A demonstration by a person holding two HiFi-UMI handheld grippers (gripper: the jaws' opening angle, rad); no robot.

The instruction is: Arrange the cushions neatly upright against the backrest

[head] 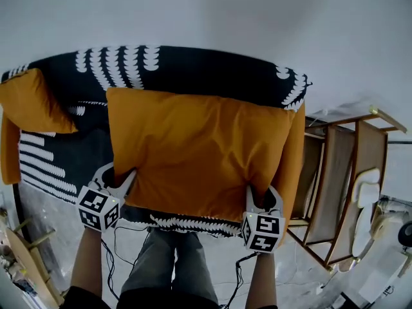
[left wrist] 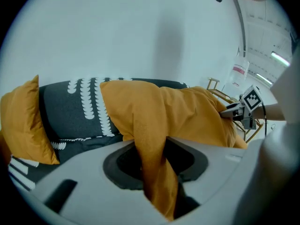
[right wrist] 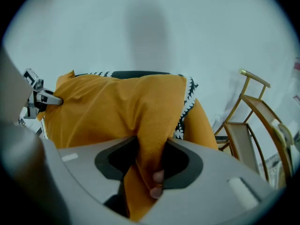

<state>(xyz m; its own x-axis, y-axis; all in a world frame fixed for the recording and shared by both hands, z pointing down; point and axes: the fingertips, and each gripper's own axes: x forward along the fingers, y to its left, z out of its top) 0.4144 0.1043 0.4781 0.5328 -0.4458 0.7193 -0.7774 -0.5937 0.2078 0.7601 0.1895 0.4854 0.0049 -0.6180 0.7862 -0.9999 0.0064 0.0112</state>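
Observation:
A large orange cushion (head: 199,150) hangs over the dark sofa (head: 193,66), which has white patterns. Both grippers hold it by its near edge. My left gripper (head: 119,179) is shut on the cushion's near left corner, and a fold of orange fabric (left wrist: 152,158) runs down between its jaws (left wrist: 154,172). My right gripper (head: 262,201) is shut on the near right corner, fabric (right wrist: 145,139) pinched between its jaws (right wrist: 150,172). A smaller orange cushion (head: 29,105) leans at the sofa's left end (left wrist: 21,121). Another orange cushion (head: 294,166) stands behind the big one at the right.
A wooden folding chair frame (head: 341,179) stands close to the sofa's right end (right wrist: 255,121). The white wall (head: 225,11) runs behind the sofa. Cables trail on the floor by the person's legs (head: 167,262). Wooden pieces (head: 29,256) lie at the lower left.

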